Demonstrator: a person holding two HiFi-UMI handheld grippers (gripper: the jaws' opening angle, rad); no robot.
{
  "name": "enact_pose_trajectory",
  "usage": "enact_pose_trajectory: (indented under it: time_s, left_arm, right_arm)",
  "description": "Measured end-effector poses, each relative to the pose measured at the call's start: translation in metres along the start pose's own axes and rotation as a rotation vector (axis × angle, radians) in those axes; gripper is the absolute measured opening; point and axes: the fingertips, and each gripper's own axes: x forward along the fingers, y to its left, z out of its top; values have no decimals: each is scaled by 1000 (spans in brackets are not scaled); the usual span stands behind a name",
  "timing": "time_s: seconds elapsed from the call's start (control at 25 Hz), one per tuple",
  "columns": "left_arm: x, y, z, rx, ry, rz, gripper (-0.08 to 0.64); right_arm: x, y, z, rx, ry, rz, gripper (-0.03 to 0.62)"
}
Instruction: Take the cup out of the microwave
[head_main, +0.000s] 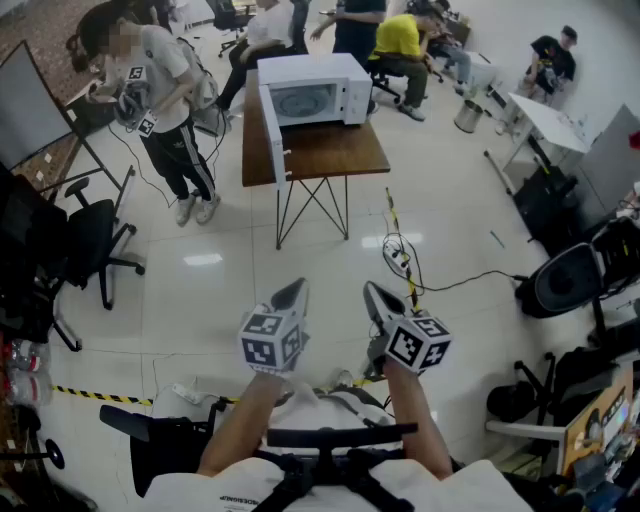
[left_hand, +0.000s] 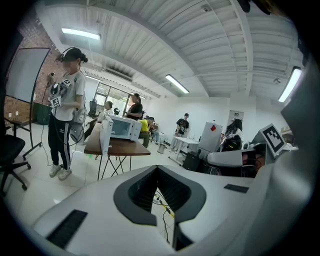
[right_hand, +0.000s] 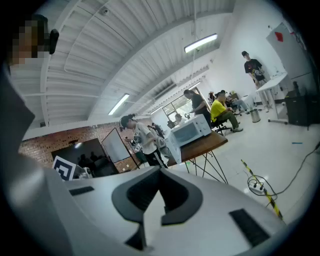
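Observation:
A white microwave stands on a wooden table far ahead, across the floor. Its door hangs open to the left. The cavity is too small and dim to show a cup. My left gripper and right gripper are held side by side close to my body, far short of the table. Both are shut with nothing between the jaws. The microwave shows small beyond the left gripper in the left gripper view. It also appears beyond the right gripper in the right gripper view.
A person stands left of the table holding other grippers. Seated people are behind it. An office chair is at left, and a power strip with cable and yellow-black tape lie on the floor right of my path.

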Motion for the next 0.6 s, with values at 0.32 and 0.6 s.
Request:
enact_pose_trajectory:
  time_s: [0.32, 0.6]
  left_arm:
    - [9, -8, -2, 2, 0, 9, -11]
    - [23, -18, -1, 0, 3, 14, -11]
  right_arm:
    - [-4, -13, 5, 5, -8, 7, 9]
    - [-4, -29, 13, 9, -6, 23, 9]
